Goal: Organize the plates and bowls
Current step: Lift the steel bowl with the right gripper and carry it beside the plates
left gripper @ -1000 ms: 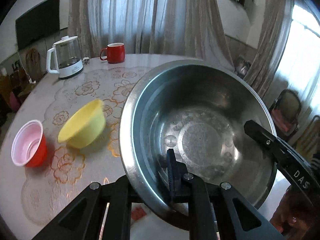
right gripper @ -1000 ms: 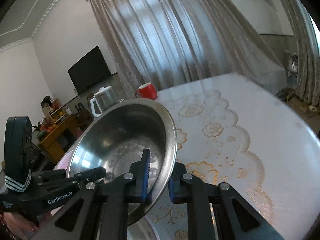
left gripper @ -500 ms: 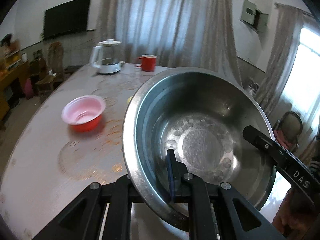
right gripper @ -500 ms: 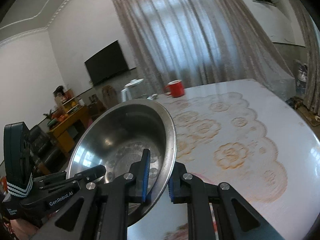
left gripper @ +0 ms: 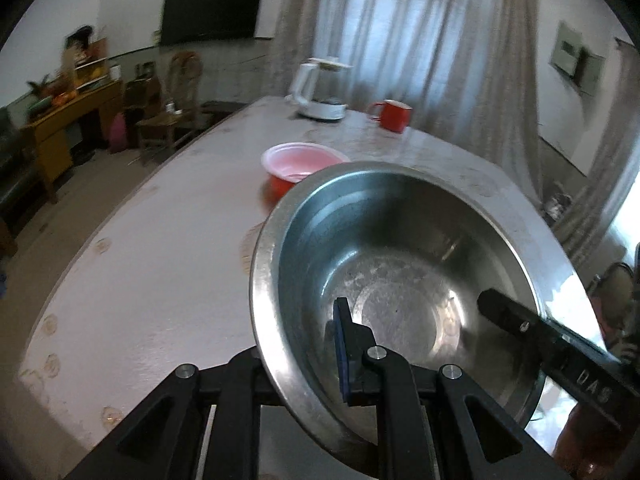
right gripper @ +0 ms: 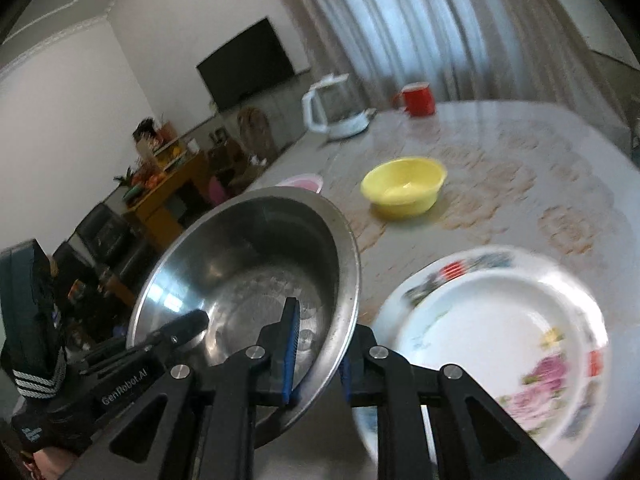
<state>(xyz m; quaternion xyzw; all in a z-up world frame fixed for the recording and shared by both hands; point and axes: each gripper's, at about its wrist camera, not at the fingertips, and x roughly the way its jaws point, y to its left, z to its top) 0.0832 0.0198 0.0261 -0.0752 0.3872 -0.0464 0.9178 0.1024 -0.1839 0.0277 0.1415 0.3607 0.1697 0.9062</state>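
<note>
I have the steel bowl [left gripper: 400, 280] pinched by its rim in both tools: my left gripper [left gripper: 320, 364] at its near edge, my right gripper [right gripper: 316, 356] on the opposite side, its jaws having just eased a little yet still touching the rim. At two o'clock of the right view lies the flowered plate [right gripper: 492, 336]; farther, at twelve, the yellow bowl [right gripper: 404, 186]. The pink-lined red bowl [left gripper: 300, 164] sits beyond the steel rim.

Both tongs, left [left gripper: 316, 354] and right [right gripper: 316, 354], angled downward, each clamped on the steel bowl's [left gripper: 400, 264] rim.
</note>
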